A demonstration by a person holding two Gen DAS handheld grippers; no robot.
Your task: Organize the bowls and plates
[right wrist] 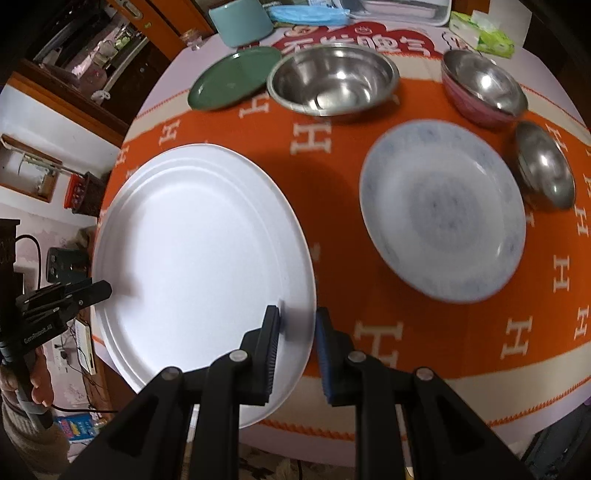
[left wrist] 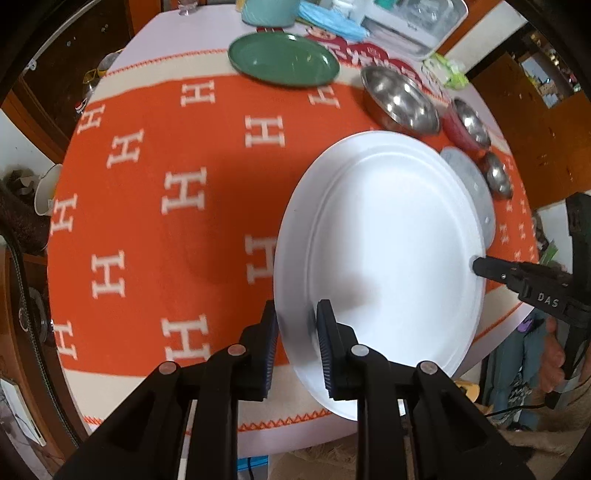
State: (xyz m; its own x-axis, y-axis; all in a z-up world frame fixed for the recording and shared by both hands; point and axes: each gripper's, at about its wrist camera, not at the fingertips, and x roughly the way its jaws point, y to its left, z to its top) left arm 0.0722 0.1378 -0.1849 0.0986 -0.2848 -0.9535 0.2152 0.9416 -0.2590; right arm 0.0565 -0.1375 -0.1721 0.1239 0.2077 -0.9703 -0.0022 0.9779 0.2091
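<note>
Nearest the cameras, the large white plate [left wrist: 384,266] hangs clear of the orange blanket [left wrist: 155,206], its shadow falling on the cloth beneath it, with a gripper on each side of its rim. The left gripper [left wrist: 297,343] has its jaws nearly closed, the plate's edge pinched between the two blue pads; the right gripper [right wrist: 298,339] grips the opposite edge the same way, one pad on top of the rim and one below. In each wrist view the other gripper shows as a black tip touching the far side of the plate. Just beyond, resting on the blanket, is a pale patterned plate [right wrist: 443,210], and beside it a small steel bowl [right wrist: 545,166]. Farther back stand a big steel bowl [right wrist: 332,77] and a pink bowl [right wrist: 476,103] that seems to have a steel one nested in it, though blur makes that uncertain. A green plate [right wrist: 232,79] lies to the left of the big bowl. At the far edge are a teal pot [right wrist: 240,22] and a tissue pack [right wrist: 491,37].
</note>
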